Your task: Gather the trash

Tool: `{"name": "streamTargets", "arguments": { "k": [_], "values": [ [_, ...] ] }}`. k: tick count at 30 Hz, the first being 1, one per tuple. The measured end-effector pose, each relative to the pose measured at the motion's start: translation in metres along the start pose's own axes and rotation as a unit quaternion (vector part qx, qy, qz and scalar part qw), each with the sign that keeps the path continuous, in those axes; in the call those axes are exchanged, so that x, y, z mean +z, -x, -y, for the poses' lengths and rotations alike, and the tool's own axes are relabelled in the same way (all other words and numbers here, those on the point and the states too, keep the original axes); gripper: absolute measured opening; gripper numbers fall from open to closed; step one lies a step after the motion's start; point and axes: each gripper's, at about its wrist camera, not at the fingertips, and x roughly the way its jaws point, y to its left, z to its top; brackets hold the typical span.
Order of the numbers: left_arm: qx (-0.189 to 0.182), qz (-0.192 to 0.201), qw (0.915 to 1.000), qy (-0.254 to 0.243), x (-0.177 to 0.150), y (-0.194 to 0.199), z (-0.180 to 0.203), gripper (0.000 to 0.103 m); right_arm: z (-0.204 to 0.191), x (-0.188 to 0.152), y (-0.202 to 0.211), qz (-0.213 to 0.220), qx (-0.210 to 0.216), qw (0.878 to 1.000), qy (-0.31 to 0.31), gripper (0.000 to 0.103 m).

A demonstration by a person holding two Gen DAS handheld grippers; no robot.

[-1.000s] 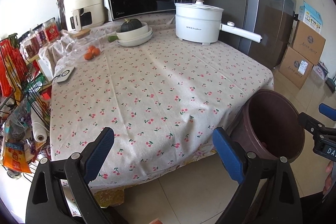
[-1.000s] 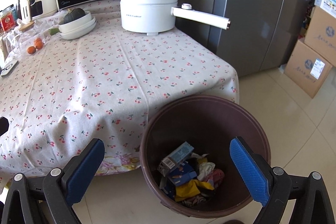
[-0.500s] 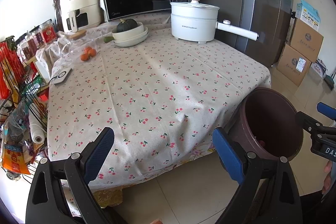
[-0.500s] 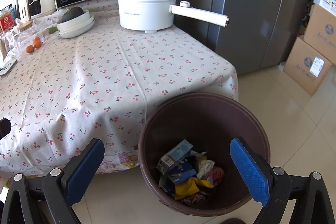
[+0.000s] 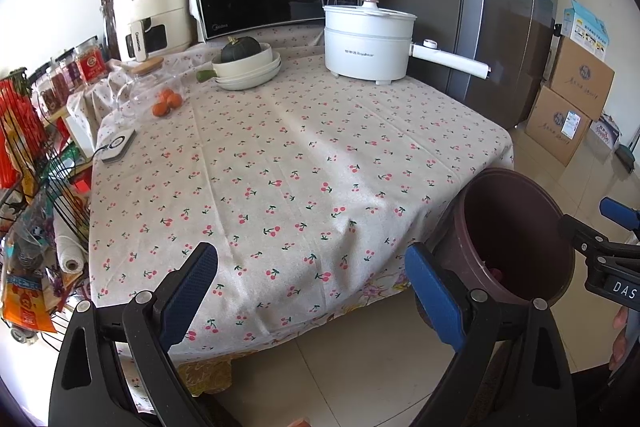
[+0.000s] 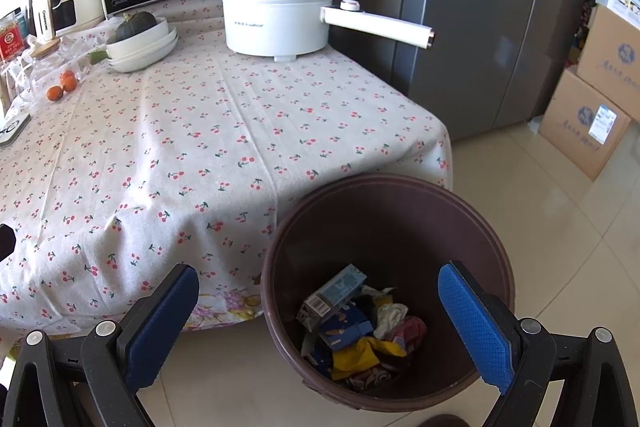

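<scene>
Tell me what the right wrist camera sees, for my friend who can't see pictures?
A brown trash bin on the floor holds crumpled wrappers, framed by the open, empty right gripper. Beside it stands a table with a cherry-print cloth.

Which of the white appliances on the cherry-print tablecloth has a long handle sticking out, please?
The round white electric pot with the lid; its straight handle points toward the grey fridge. The cream air fryer has none.

The right gripper (image 6: 318, 311) is held above the floor with its blue-padded jaws spread wide and nothing between them. Below it stands a brown trash bin (image 6: 400, 195), just beside the near right corner of the cherry-print tablecloth (image 6: 200, 147). Crumpled wrappers and a small carton (image 6: 338, 293) lie inside. A white electric pot (image 6: 276, 11) stands at the far edge.
</scene>
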Motion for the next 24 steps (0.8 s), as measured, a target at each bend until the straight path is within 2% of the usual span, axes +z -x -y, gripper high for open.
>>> {"name": "streamTargets", "arguments": {
  "k": [24],
  "values": [
    [0.001,0.000,1.0000,0.001,-0.0008,0.0004,0.0006,0.096,0.0027,-0.0011,-0.0009,0.000,-0.001,1.000,-0.001,0.099]
  ]
}}
